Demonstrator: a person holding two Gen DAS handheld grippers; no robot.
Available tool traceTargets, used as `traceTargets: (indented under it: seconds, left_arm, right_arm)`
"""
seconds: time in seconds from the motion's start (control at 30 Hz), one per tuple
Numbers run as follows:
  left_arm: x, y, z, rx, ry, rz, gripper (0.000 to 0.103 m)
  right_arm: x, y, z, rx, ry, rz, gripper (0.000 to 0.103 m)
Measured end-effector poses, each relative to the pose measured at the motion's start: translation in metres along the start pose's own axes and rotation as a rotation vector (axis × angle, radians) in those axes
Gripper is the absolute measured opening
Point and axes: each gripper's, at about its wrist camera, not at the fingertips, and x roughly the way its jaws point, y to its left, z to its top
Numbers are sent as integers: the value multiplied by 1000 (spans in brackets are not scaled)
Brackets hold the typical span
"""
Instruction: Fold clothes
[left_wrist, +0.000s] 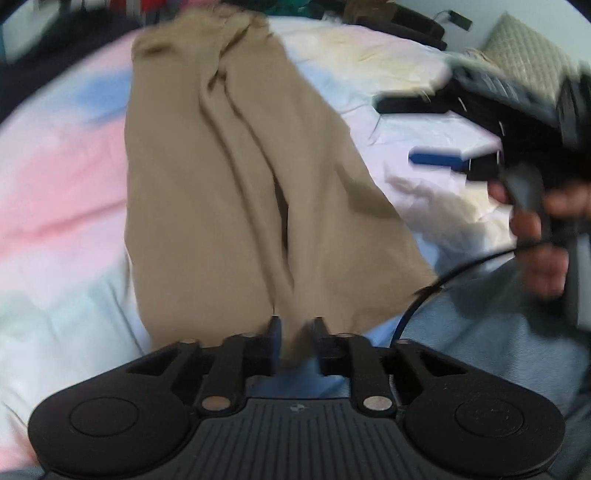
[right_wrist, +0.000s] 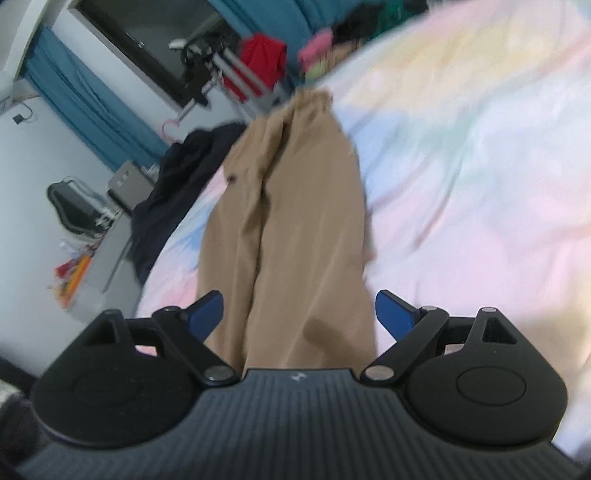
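Partly blurred: trousers (left_wrist: 236, 192), right claw (left_wrist: 424, 129).

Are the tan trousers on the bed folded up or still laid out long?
Laid out long: the tan trousers stretch full length across the pastel bedsheet, legs side by side, no crosswise fold visible.

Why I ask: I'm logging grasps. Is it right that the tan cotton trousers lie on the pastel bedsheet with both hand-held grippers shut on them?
Not quite: only the left hand-held gripper pinches the tan cotton trousers. The right hand-held gripper stands open, as the right wrist view shows. They do lie on the pastel bedsheet.
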Motion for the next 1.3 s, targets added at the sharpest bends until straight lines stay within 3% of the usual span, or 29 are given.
traceTargets:
  seconds: [0.07, 0.13, 0.23, 0.37, 0.43, 0.57, 0.7, 0.8, 0.9, 1.03, 1.13, 1.2, 1.3]
  left_arm:
    - [-7, 17, 3, -79, -6, -65, 47]
    - [-16, 37, 5, -173, -41, -115, 55]
    - [-17, 77, 9, -355, -93, -125, 57]
    - [0, 124, 8, -611, -64, -129, 57]
    - [8, 140, 7, -693, -45, -148, 58]
    - [10, 145, 9, -694, -41, -137, 58]
    - [-3, 143, 8, -662, -95, -86, 68]
    - [-9, 134, 0, -645, -64, -55, 74]
    - [3, 127, 2, -622, 57, -53, 68]
    - [15, 135, 3, -653, 128, -173, 66]
    - [13, 133, 5, -632, 133, -196, 57]
    - [10, 130, 6, -613, 130, -202, 48]
    - [11, 123, -1, -575, 127, -209, 36]
  right_arm:
    - [1, -8, -7, 42, 51, 2, 91]
    - [5, -11, -9, 64, 83, 2, 91]
    - [12, -15, -14, 97, 130, 2, 90]
    - [20, -21, -19, 141, 194, 2, 90]
    - [25, -24, -22, 163, 225, 2, 85]
    - [25, -22, -27, 165, 246, 0, 73]
    - [23, -18, -31, 157, 257, -2, 73]
    - [22, -16, -35, 150, 265, -3, 73]
    - [20, -13, -38, 145, 274, -4, 73]
    - [20, -10, -47, 136, 309, 11, 73]
    - [20, -5, -53, 112, 343, 26, 73]
    - [18, -2, -57, 93, 358, 22, 59]
    - [14, 0, -63, 77, 372, -1, 49]
